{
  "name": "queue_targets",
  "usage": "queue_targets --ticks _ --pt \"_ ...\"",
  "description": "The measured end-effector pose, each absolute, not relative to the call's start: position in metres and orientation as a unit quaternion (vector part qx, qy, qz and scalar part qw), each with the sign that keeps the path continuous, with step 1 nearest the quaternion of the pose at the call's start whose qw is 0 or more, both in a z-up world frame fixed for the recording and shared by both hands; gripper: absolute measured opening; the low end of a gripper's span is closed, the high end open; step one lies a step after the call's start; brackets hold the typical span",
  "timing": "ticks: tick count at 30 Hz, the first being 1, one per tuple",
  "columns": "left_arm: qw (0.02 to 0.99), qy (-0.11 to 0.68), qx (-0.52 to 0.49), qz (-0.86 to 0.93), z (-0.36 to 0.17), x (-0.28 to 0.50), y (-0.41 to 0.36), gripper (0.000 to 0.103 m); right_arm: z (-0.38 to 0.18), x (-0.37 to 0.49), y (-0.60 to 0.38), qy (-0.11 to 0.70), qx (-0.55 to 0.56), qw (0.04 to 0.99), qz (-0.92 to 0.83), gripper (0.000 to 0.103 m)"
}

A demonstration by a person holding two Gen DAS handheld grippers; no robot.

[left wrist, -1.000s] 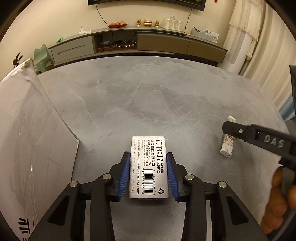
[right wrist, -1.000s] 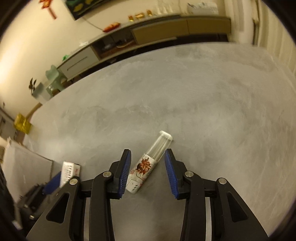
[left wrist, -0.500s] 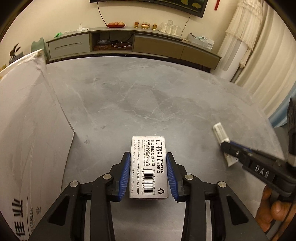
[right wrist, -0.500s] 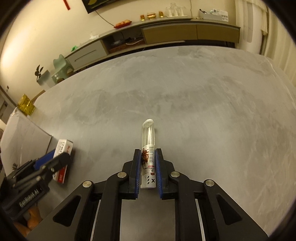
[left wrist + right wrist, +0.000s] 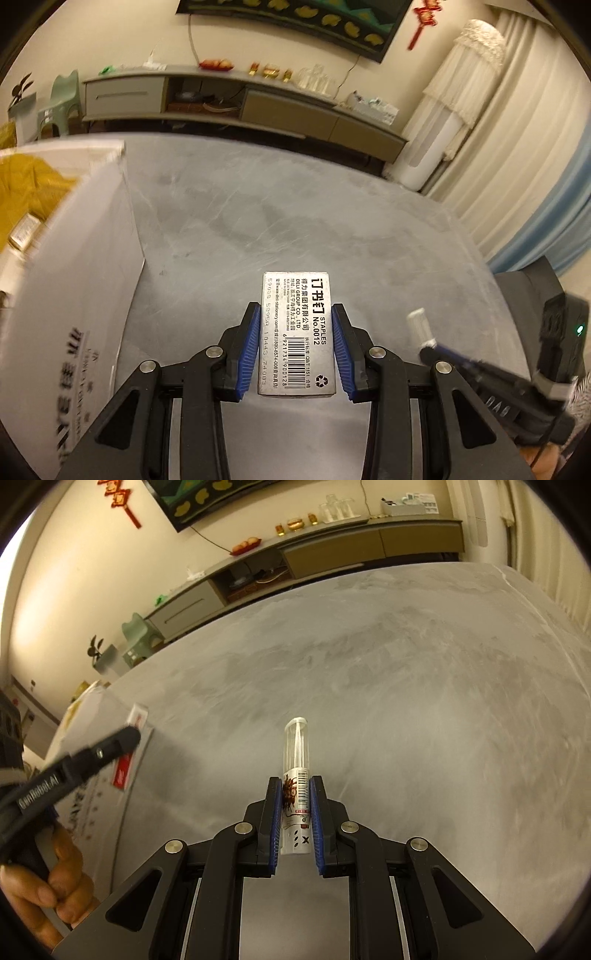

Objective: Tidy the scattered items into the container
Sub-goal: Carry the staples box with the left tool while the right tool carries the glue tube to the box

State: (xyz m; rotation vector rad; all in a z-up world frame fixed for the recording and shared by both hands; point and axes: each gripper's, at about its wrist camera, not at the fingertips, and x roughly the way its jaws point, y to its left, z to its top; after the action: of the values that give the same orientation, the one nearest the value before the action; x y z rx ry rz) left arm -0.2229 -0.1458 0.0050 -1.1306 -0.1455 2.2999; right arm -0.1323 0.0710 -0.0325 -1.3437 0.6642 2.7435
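The left gripper [image 5: 295, 347] clamps a flat, rectangular cardboard staples box [image 5: 296, 334] at frame centre, long axis pointing away. The right gripper [image 5: 294, 823] pinches a slim cylindrical clear-capped tube [image 5: 295, 771], cap pointing forward, above the grey marbled table [image 5: 424, 701]; a white carton [image 5: 74, 280] sits left.

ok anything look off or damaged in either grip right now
Nothing stands out. The staple box sits square and undented in the left gripper; the tube lies straight, cap on, in the right gripper. Nothing spilled on the table.
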Motion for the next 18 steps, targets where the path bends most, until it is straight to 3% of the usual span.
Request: queue_targets --ticks 18 --pt "0.283 -0.094 -0.327 0.897 0.095 -0.151 -0.242 0.039 0.056 -0.043 -0.014 0.160 -0.390 -0.036 0.906 0.015"
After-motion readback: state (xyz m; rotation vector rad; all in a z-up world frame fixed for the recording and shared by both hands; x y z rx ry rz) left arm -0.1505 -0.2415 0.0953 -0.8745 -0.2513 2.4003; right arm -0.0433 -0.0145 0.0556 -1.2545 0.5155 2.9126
